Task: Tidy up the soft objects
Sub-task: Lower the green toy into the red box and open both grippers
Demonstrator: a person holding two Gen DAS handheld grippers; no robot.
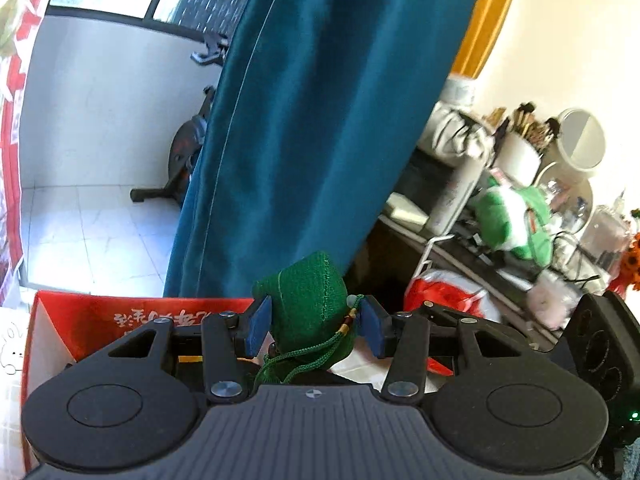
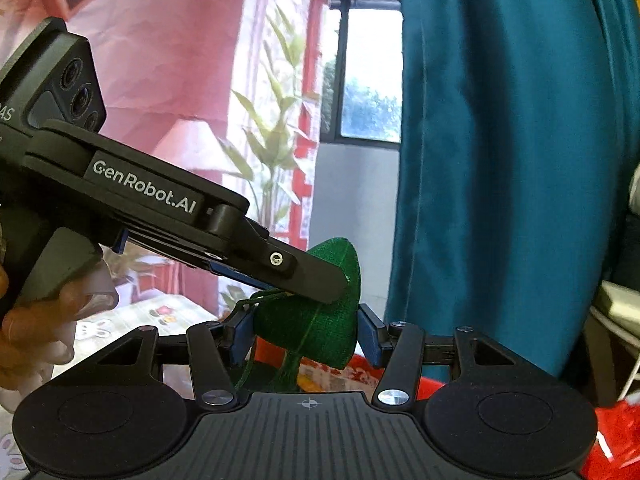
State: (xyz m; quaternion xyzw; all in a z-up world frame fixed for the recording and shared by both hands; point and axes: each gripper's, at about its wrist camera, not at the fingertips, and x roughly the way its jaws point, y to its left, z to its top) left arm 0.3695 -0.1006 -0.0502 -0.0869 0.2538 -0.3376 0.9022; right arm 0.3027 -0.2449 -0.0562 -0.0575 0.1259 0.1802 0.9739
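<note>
A green fabric pouch (image 1: 308,300) with a green cord and tassel sits between the blue pads of my left gripper (image 1: 314,326), which is shut on it. In the right wrist view the same pouch (image 2: 320,328) also sits between the blue pads of my right gripper (image 2: 306,336), which grips its lower part. The left gripper's black body (image 2: 160,208) reaches in from the left and its finger covers the pouch's top. Both grippers hold the pouch in the air above a red box (image 1: 100,320).
A teal curtain (image 1: 312,120) hangs straight ahead. A cluttered dresser (image 1: 500,208) with a green plush toy (image 1: 512,216), brushes and a mirror stands at the right. An exercise bike (image 1: 188,152) stands on the tiled floor at the left. A red bag (image 1: 444,292) lies below the dresser.
</note>
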